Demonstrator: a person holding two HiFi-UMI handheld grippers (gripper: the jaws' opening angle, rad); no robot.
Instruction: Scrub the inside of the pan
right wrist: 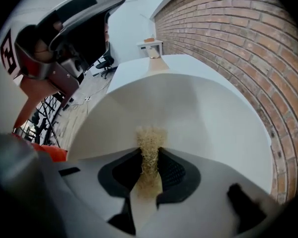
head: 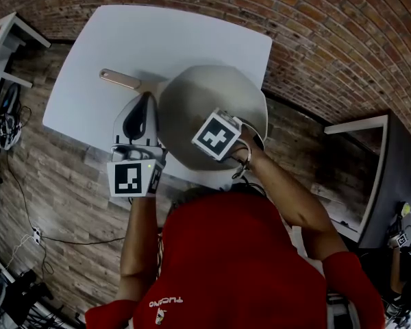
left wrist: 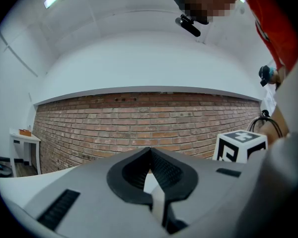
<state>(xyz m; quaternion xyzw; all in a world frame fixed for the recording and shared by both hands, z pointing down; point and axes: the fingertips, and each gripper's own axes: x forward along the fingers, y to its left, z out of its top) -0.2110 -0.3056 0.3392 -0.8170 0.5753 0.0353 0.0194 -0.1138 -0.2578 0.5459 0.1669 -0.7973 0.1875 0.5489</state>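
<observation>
While right tongs [right wrist: 149, 152] clench scrubber [right wrist: 150, 135] inside pan [right wrist: 203, 113] | left tongs [left wrist: 150, 151] pressed together

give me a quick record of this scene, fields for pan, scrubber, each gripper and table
pan: pale grey pan on the table, its wooden handle pointing away to the left
scrubber: straw-coloured fibrous scrub pad, its tip over the pan's inside; contact unclear
right gripper: right gripper inside the pan, jaws shut on the scrub pad
left gripper: left gripper beside the pan near the handle's base, jaws together, nothing seen between them
table: white table, brick wall beyond
</observation>
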